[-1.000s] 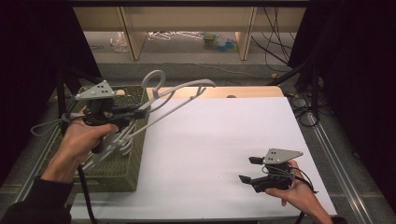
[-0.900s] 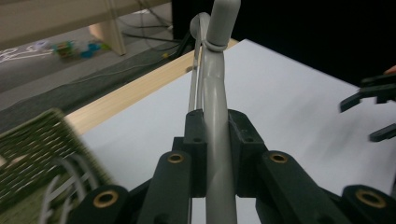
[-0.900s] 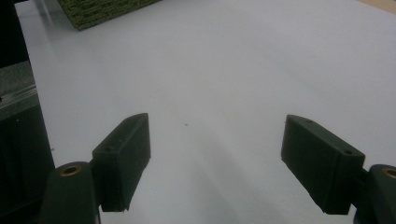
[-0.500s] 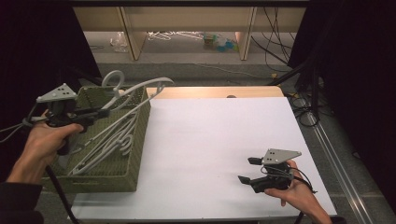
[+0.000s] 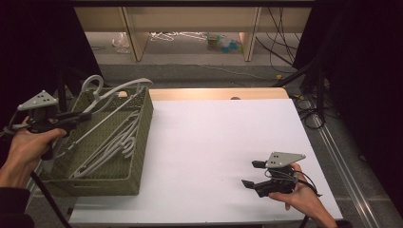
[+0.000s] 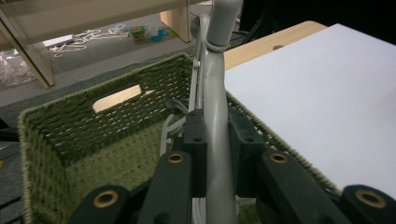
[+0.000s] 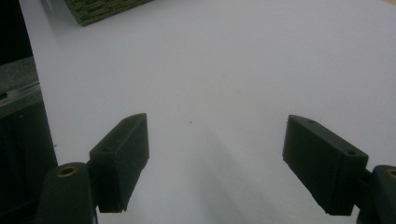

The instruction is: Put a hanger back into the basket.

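Observation:
A green woven basket (image 5: 140, 137) stands at the table's left edge, with several pale hangers (image 5: 114, 145) lying in it. My left gripper (image 5: 88, 115) hovers over the basket's left rim, shut on the shaft of a grey hanger (image 5: 121, 88) that slants up and out past the far right corner. In the left gripper view the pads (image 6: 196, 140) clamp the grey hanger (image 6: 217, 88) above the basket (image 6: 56, 130). My right gripper (image 5: 252, 173) rests at the front right of the white tabletop (image 5: 223, 137), open with nothing between its jaws (image 7: 229, 154).
A strip of bare wood (image 5: 214, 93) runs along the table's far edge. Beyond it are wooden shelf legs (image 5: 132, 33) and small clutter on the floor (image 5: 223, 42). Black cables (image 5: 309, 95) hang at the right side.
My left hand has carried the gripper and its hanger leftward, from above the basket's middle to its left rim, and a little lower. The right hand has stayed put.

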A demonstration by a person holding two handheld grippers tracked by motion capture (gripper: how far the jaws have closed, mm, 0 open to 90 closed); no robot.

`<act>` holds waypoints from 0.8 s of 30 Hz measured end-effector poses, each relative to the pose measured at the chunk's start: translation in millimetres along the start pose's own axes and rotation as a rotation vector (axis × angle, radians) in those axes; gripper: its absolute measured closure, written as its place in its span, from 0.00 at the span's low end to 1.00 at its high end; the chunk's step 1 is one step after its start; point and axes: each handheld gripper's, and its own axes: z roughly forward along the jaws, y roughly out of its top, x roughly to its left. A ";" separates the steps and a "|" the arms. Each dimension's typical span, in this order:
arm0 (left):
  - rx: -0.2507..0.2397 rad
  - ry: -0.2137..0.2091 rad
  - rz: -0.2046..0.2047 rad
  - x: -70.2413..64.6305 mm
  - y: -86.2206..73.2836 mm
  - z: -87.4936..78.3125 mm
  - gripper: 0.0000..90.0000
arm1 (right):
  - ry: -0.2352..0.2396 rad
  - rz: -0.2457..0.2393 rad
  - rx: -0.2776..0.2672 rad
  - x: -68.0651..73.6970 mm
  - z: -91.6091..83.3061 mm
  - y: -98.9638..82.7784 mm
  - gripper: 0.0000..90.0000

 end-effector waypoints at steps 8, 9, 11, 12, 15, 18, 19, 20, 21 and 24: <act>0.011 0.010 0.000 8.8 -9.9 1.7 0.88 | 0.000 0.004 0.001 0.0 0.3 -0.2 0.26; 0.016 0.012 0.002 9.8 -11.0 1.6 0.88 | 0.002 0.001 0.002 0.0 0.2 -0.2 0.26; 0.027 0.022 0.005 11.8 -13.7 1.3 0.88 | 0.002 0.000 0.000 0.0 -0.2 -0.1 0.26; 0.029 0.025 0.003 13.1 -15.3 1.6 0.88 | 0.001 0.004 0.001 0.1 -0.2 0.0 0.26; 0.035 0.033 -0.006 17.6 -20.8 3.1 0.88 | 0.003 0.000 0.001 0.0 -0.3 0.0 0.26; 0.052 0.037 -0.007 20.5 -25.7 6.7 0.88 | 0.003 0.001 0.001 0.0 -0.2 0.1 0.26; 0.055 0.037 0.002 20.9 -26.7 8.0 0.88 | 0.003 0.001 0.002 0.1 -0.1 0.1 0.27; 0.061 0.033 0.002 20.7 -27.5 9.4 0.88 | 0.004 0.002 0.001 0.2 0.0 0.1 0.27; 0.069 0.036 0.012 20.4 -27.8 10.8 0.88 | 0.004 0.003 0.003 0.2 0.0 0.1 0.27; 0.119 0.037 0.046 17.5 -30.1 17.4 0.88 | 0.003 0.002 0.003 0.2 0.1 0.0 0.27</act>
